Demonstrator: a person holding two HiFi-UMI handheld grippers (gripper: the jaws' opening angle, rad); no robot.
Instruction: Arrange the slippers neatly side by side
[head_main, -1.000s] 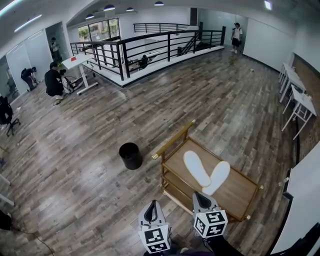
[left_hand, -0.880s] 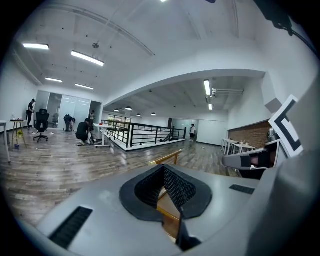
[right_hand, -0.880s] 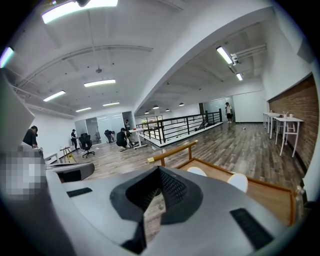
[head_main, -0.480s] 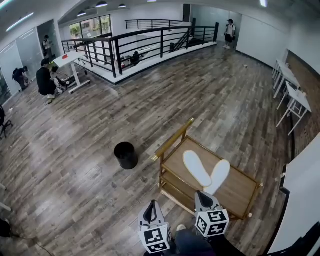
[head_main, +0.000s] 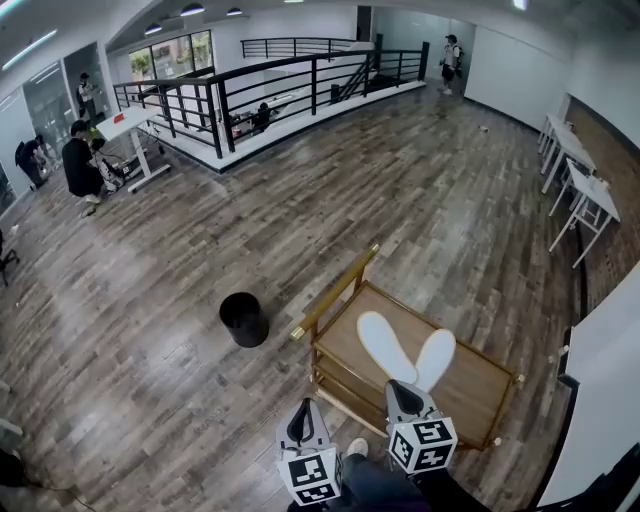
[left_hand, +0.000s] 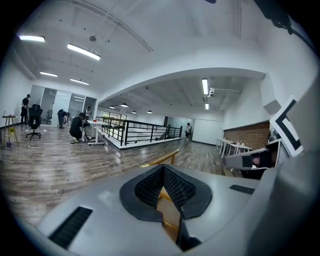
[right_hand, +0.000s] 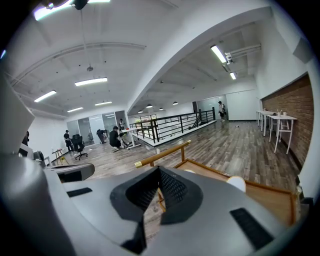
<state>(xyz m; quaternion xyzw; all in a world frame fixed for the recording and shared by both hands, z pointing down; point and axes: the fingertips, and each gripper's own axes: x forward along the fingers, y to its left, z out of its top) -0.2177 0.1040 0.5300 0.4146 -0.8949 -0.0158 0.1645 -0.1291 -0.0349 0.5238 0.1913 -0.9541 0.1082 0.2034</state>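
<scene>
Left claw (head_main: 304, 408): jaws together, empty, above the floor.
Right claw (head_main: 401, 390): jaws together, empty, at the worktop's near edge.
Slippers: left white flat slipper (head_main: 385, 345) and right white flat slipper (head_main: 435, 360) lie in a V on the brown wooden trolley worktop (head_main: 485, 385), converging at 12 o'clock of the right claw.
Black round bin (head_main: 243, 318): on the floor, at 9 o'clock of the worktop.

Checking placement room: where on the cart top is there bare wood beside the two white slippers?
Bare wood lies between the handle rail and the left slipper, and between the right slipper and the cart top's right rim. Crowded where their heels converge.
</scene>
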